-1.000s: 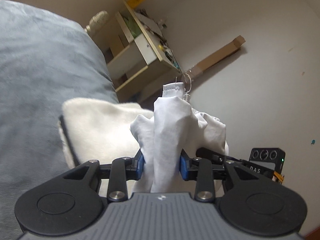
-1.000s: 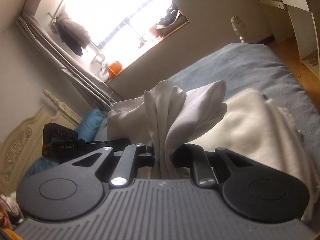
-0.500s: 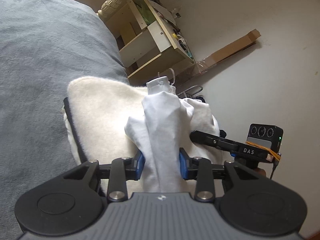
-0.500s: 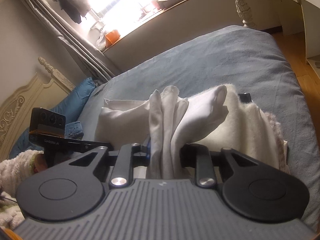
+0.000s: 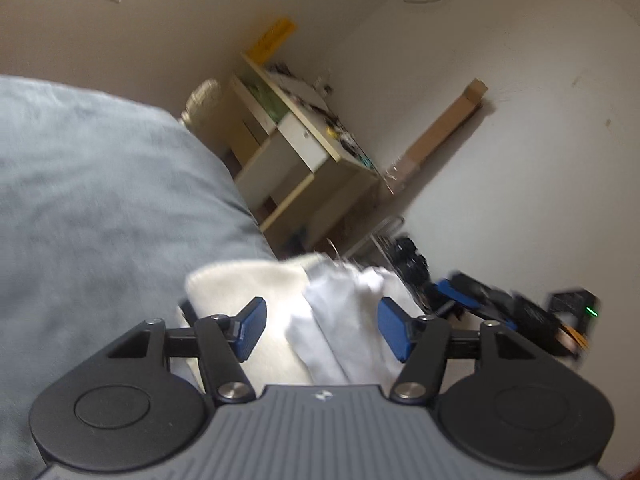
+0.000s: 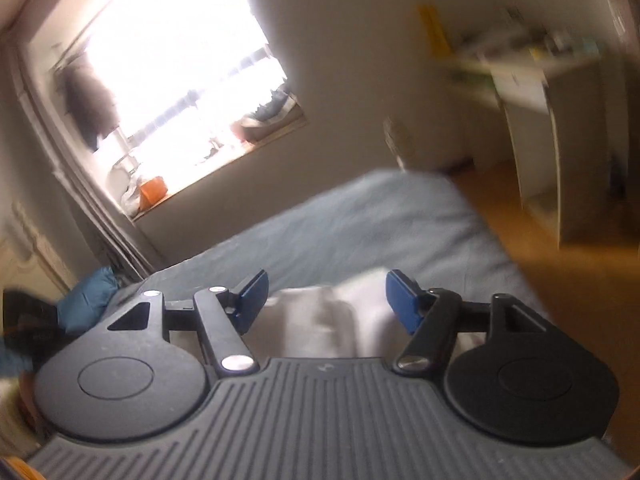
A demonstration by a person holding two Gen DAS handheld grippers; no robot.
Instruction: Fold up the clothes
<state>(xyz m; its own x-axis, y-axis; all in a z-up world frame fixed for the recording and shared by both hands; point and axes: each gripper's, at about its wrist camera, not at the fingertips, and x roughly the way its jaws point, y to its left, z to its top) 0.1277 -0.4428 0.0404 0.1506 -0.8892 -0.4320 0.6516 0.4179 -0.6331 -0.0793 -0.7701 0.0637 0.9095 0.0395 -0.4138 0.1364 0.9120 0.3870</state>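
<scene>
Cloth, a white garment point(image 5: 344, 320), lies bunched on the cream blanket point(image 5: 244, 280) atop the grey bed point(image 5: 100, 200), free of the wide-spread left gripper point(image 5: 320, 332) and right gripper point(image 6: 326, 300), so any regrasp should take an edge squarely, not a wad.
</scene>
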